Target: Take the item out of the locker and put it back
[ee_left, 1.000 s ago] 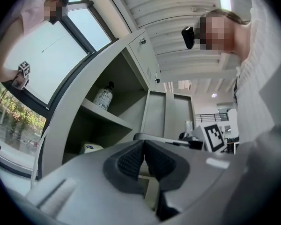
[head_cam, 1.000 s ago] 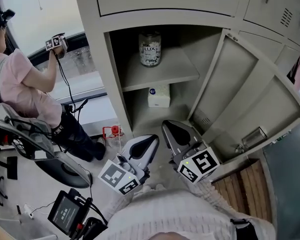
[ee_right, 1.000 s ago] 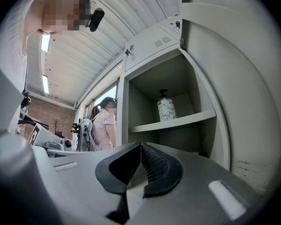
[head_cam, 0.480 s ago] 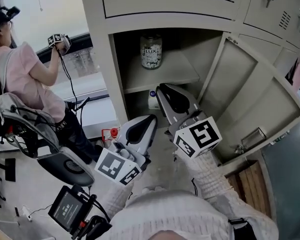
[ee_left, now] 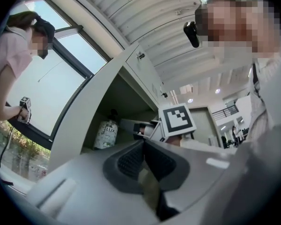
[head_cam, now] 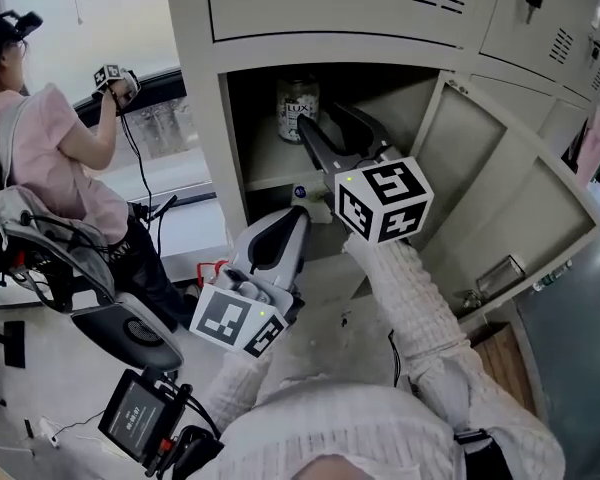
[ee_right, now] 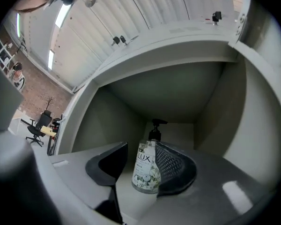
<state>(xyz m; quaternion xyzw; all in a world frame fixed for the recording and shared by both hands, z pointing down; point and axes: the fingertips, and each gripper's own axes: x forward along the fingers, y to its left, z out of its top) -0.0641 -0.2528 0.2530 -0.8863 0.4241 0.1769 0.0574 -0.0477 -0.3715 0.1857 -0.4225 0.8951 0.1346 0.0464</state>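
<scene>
My right gripper (head_cam: 325, 120) is raised into the top compartment of the locker (head_cam: 195, 118). Its fingers are released and have just been opening. The LUX pump bottle (ee_right: 146, 170) stands upright on the upper shelf (head_cam: 270, 165), in the gap between those fingers. In the right gripper view it sits close against the mesh pad on that view's right, with a clear gap to the other pad. I cannot tell whether it touches the nearer pad, but neither pad presses on it.

My left gripper (head_cam: 292, 218) hangs lower, below and to the left of the right fingers, in front of the locker's lower compartment. Its fingers are clenched together on nothing.

The locker door (head_cam: 500, 198) stands swung open, off to the right of both grippers. Far to the left of my left fingers a person (head_cam: 50, 158) in a pink top sits by the window.
</scene>
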